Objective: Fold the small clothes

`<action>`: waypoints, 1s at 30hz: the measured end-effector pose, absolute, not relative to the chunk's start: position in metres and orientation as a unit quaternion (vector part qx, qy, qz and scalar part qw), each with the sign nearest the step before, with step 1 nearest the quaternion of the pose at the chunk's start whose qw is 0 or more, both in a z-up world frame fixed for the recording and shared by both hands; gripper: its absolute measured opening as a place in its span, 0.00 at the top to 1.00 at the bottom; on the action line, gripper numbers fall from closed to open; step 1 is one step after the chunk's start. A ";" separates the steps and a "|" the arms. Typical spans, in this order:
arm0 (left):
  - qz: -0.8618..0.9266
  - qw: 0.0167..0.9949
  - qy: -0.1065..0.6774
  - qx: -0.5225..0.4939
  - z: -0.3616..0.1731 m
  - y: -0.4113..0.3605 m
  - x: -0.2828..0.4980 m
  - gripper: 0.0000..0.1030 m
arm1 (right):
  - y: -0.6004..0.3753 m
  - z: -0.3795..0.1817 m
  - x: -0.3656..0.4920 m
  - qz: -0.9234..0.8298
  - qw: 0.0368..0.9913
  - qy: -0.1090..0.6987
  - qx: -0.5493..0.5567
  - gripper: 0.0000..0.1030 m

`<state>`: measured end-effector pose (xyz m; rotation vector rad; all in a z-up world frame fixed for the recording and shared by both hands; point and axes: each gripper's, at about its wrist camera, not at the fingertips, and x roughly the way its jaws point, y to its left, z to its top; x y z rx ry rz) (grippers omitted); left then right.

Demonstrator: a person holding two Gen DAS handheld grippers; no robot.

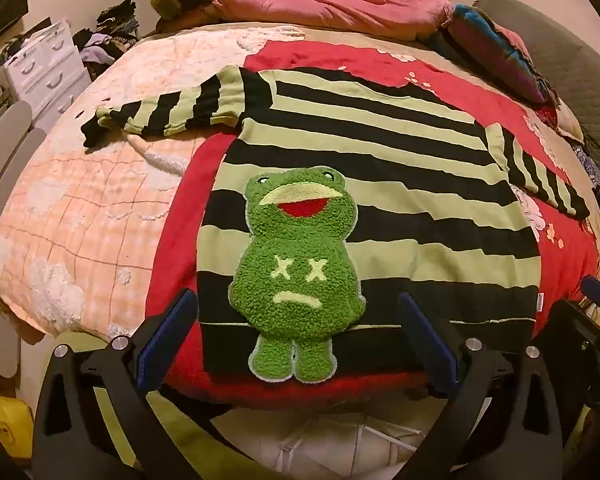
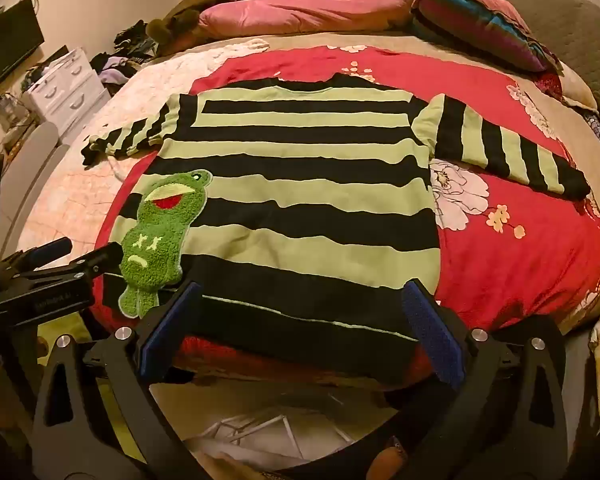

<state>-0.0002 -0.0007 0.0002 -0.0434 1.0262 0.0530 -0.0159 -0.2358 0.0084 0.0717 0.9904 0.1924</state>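
Your left gripper [image 1: 296, 340] stands with its jaws fully released, nothing between the pads; the sweater hem merely shows in the gap beyond them. Your right gripper [image 2: 298, 330] is the same: jaws spread wide, empty, the black hem band visible past them.

The striped sweater [image 2: 300, 184] lies flat and face up on the red floral blanket [image 2: 520, 248], hem at 6 o'clock in both wrist views, neckline at 12. The frog patch [image 1: 300, 272] sits at the hem on the left gripper's side. One sleeve [image 1: 164, 114] trails toward 10 o'clock onto the pale quilt [image 1: 80, 208]; the other sleeve [image 2: 504, 148] runs toward 3 o'clock.

Risks, in my judgement:
- The hem lies close to the bed edge. Pull it toward you and the garment may slide off.
- With jaws this wide, closing low may pinch the blanket together with the knit, and the fold then drags the bedding.
- The thick frog patch may resist a crease and spring the fold open if your line runs through it.
- The bunched 10 o'clock sleeve, left unstraightened, likely folds in lumpy.

Pose: both grippers tilt steeply downward toward the hem, side by side at the bed's near edge, each visible at the margin of the other's view.
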 end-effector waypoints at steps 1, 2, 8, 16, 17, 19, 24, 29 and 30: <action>0.025 0.870 0.491 -0.022 0.000 -0.001 0.000 0.04 | -0.236 0.009 -0.016 0.093 0.875 0.473 0.035 0.08; 0.024 0.870 0.491 -0.023 0.000 -0.001 0.000 0.04 | -0.236 0.009 -0.017 0.093 0.875 0.473 0.035 0.08; 0.022 0.869 0.493 -0.026 0.000 0.000 0.000 0.04 | -0.235 0.010 -0.017 0.093 0.876 0.472 0.034 0.08; 0.022 0.870 0.491 -0.027 0.001 0.001 -0.003 0.04 | -0.234 0.011 -0.019 0.093 0.877 0.470 0.032 0.08; 0.021 0.870 0.491 -0.028 0.001 0.002 -0.003 0.04 | -0.234 0.011 -0.019 0.093 0.878 0.469 0.032 0.08; 0.020 0.870 0.491 -0.028 0.003 0.001 -0.002 0.04 | -0.234 0.010 -0.018 0.092 0.877 0.470 0.032 0.08; 0.020 0.870 0.491 -0.029 0.003 0.001 -0.001 0.04 | -0.234 0.010 -0.018 0.092 0.878 0.469 0.031 0.08; 0.020 0.871 0.490 -0.027 0.002 -0.001 -0.002 0.04 | -0.234 0.010 -0.018 0.092 0.878 0.468 0.031 0.08; 0.020 0.871 0.490 -0.028 0.002 -0.001 -0.002 0.04 | -0.234 0.010 -0.018 0.093 0.878 0.468 0.031 0.08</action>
